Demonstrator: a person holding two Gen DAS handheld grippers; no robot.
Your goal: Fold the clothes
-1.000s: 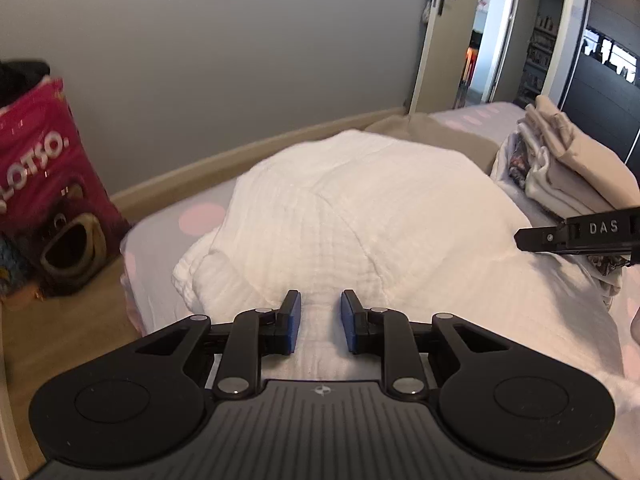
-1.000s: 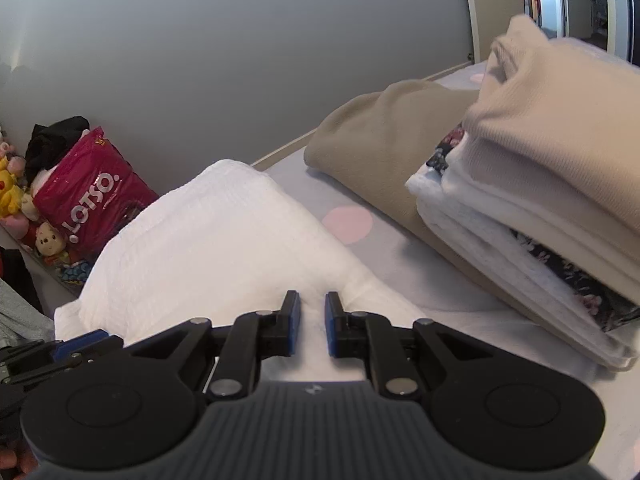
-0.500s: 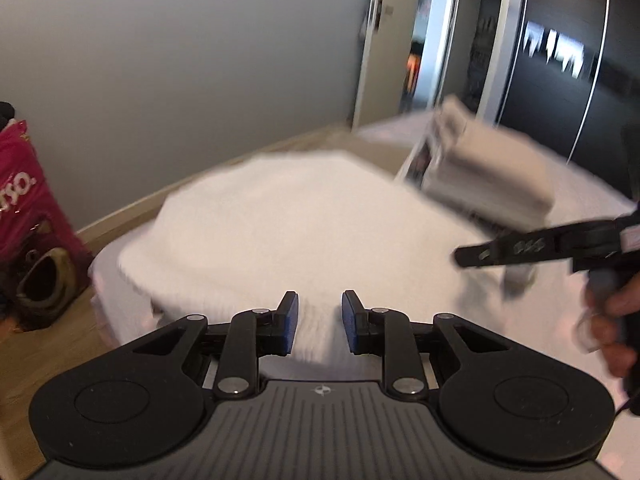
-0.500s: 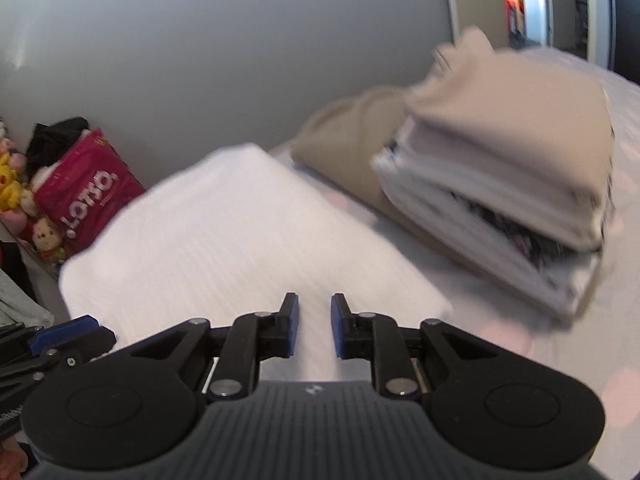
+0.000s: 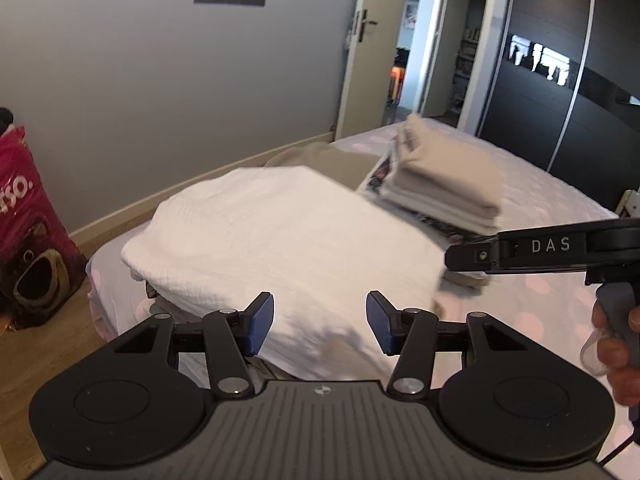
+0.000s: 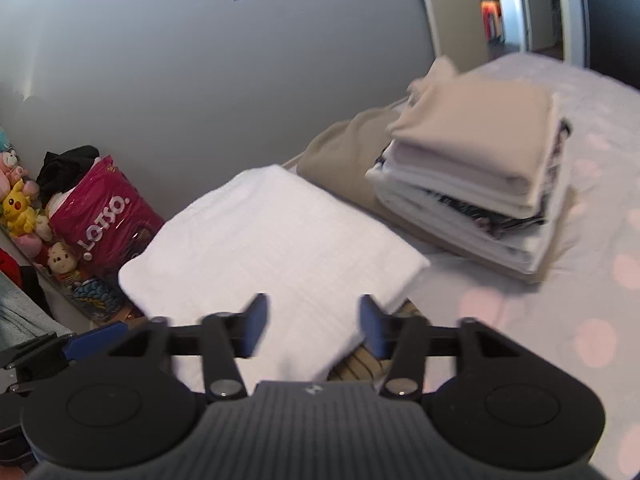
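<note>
A folded white textured cloth (image 5: 280,236) lies on the bed (image 5: 540,184), also in the right wrist view (image 6: 272,244). My left gripper (image 5: 320,326) is open and empty, raised just short of the cloth's near edge. My right gripper (image 6: 310,326) is open and empty over the cloth's near right corner; it shows from the side in the left wrist view (image 5: 472,256). A striped garment (image 6: 360,364) peeks from under the white cloth. A stack of folded clothes (image 6: 480,168) with a beige piece on top sits behind it, also in the left wrist view (image 5: 440,176).
A tan garment (image 6: 340,152) lies under the stack, next to the wall. A pink Lotso bag (image 6: 100,220) and plush toys (image 6: 18,208) stand on the floor left of the bed. An open door (image 5: 360,60) and dark wardrobe (image 5: 560,80) are beyond.
Both grippers have opened from shut and pulled up and back from the white cloth. The cloth now lies flatter, as a neat folded rectangle.
</note>
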